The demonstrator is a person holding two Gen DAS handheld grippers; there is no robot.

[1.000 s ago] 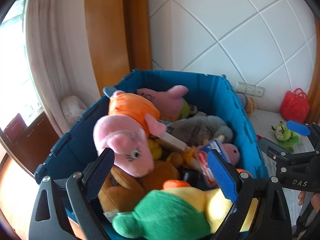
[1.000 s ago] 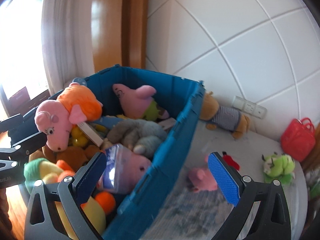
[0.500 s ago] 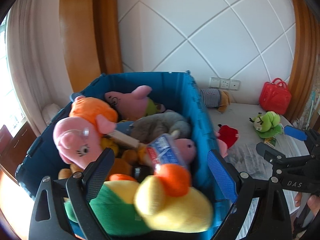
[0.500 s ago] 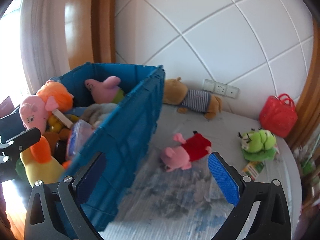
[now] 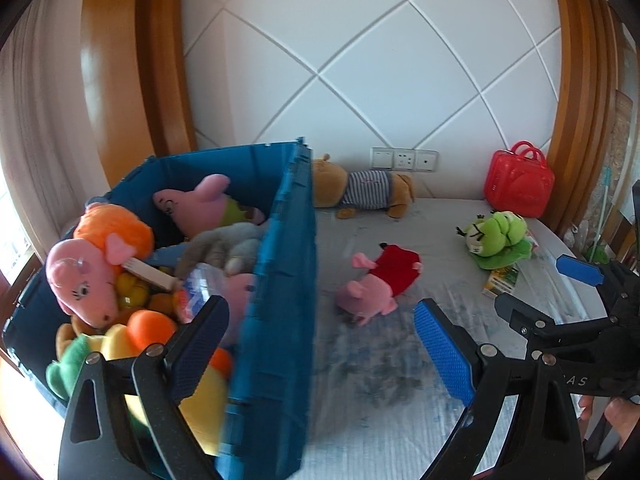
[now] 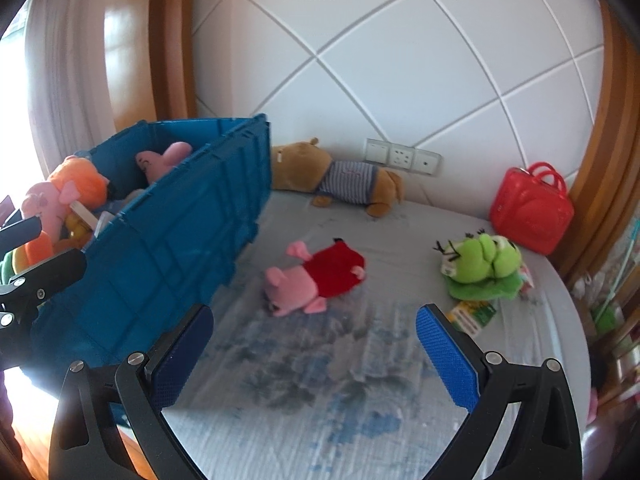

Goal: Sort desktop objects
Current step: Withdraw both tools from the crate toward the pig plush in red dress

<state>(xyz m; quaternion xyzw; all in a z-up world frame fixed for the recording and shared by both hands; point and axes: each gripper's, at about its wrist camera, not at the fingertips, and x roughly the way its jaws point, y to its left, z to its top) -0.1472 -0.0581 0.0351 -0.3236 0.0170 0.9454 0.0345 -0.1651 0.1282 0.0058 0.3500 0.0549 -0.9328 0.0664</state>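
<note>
Jaws of both the left gripper (image 5: pixel 320 344) and right gripper (image 6: pixel 314 344) stand wide apart and hold nothing. At the bed's left edge the blue crate (image 6: pixel 168 240) is heaped with plush; the pink pig (image 6: pixel 312 278), striped bear (image 6: pixel 340 178) and green frog (image 6: pixel 478 262) lie loose on the bed (image 6: pixel 340 420). Judging by this, a toy pickup is in hand, calling for a descent astride the nearby pig.

Bright daylight from left window, fisheye-warped edges, slight blur
</note>
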